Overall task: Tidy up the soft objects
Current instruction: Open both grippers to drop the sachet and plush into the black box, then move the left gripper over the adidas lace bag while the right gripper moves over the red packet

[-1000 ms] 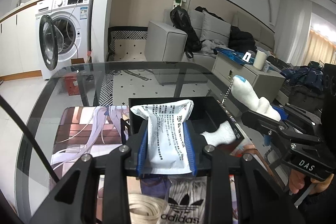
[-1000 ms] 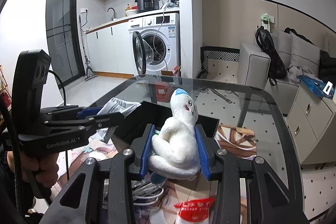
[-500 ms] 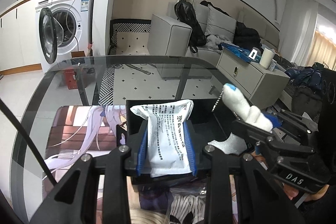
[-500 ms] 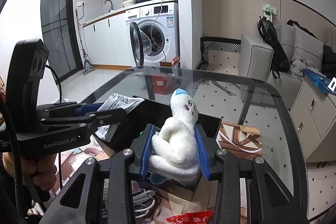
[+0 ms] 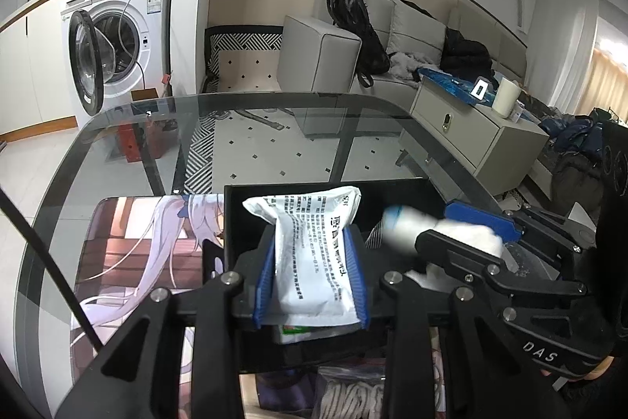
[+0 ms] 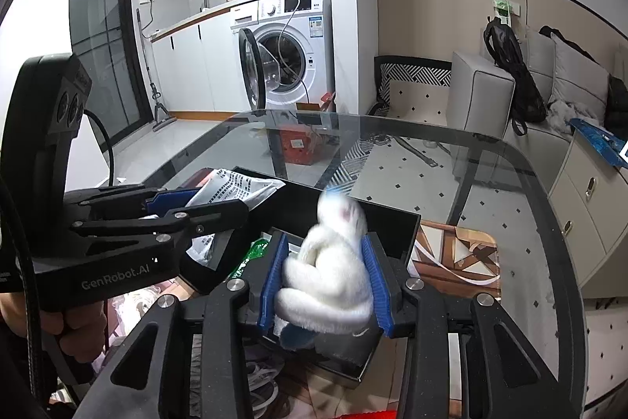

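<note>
Right wrist: tool-clamped toy (blurred, perhaps plush)

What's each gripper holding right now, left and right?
Left gripper: closed on the white packet.
Right gripper: closed on the white plush toy.

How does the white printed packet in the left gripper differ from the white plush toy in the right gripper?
The white printed plastic packet is flat, smooth and covered in black text; the white plush toy is rounded, fuzzy and has a face and blue cap. The packet looks sharp, while the toy is motion-blurred. Both are clamped between blue pads, by the left gripper and right gripper, over the black box.
</note>
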### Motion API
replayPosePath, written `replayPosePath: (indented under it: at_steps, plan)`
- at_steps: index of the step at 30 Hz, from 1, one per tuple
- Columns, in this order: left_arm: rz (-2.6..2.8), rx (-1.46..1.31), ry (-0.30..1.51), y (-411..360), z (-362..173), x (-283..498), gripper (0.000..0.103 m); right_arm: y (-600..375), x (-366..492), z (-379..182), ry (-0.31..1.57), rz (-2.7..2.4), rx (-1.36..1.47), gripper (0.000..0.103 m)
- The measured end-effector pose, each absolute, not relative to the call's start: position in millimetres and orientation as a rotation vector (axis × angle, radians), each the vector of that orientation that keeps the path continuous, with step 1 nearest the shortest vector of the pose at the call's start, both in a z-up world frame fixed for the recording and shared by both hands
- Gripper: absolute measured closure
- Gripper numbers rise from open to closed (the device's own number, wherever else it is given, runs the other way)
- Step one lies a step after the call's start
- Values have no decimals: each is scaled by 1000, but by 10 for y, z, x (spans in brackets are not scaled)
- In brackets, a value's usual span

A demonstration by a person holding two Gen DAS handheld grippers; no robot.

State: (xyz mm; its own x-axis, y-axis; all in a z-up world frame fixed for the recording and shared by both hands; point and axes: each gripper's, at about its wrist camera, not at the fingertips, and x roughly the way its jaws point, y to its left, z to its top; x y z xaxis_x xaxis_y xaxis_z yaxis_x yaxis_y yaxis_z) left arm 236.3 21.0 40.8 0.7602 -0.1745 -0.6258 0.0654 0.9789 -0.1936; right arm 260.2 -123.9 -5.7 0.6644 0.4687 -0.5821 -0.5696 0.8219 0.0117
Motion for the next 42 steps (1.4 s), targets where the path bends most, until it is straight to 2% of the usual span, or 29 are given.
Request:
replayPosePath:
  at_steps: [1,3,6,8,11,12,13,14,18,23,33,42]
  plan:
    - [-126,-166,694,217,412,2362,69,-1241,2604,-60,606,583,-181,53]
    - [-121,-164,690,225,419,2344,66,-1256,2572,-42,594,567,-193,51]
    - [-130,-164,691,243,426,2317,51,-1317,2505,-18,587,554,-206,44]
    - [-140,-167,681,248,445,2277,45,-1376,2421,5,575,546,-203,24]
    - [-145,-148,684,234,472,2209,37,-1498,2305,45,569,547,-178,12]
    - [-148,-152,688,241,479,2181,19,-1531,2272,55,569,543,-176,10]
    - [-146,-162,685,263,496,2133,7,-1571,2230,66,572,540,-174,3]
    - [-147,-175,673,289,514,2077,5,-1613,2183,76,571,535,-171,1]
    - [-139,-213,608,419,590,1780,0,-1772,2013,97,583,536,-146,0]
    - [-90,-278,572,642,590,1480,0,-1904,1815,42,591,516,-147,0]
    - [90,-45,592,611,531,1068,0,-1966,1543,-33,590,467,-163,0]
    - [53,-31,643,569,399,923,0,-1969,1431,-202,610,458,-142,0]
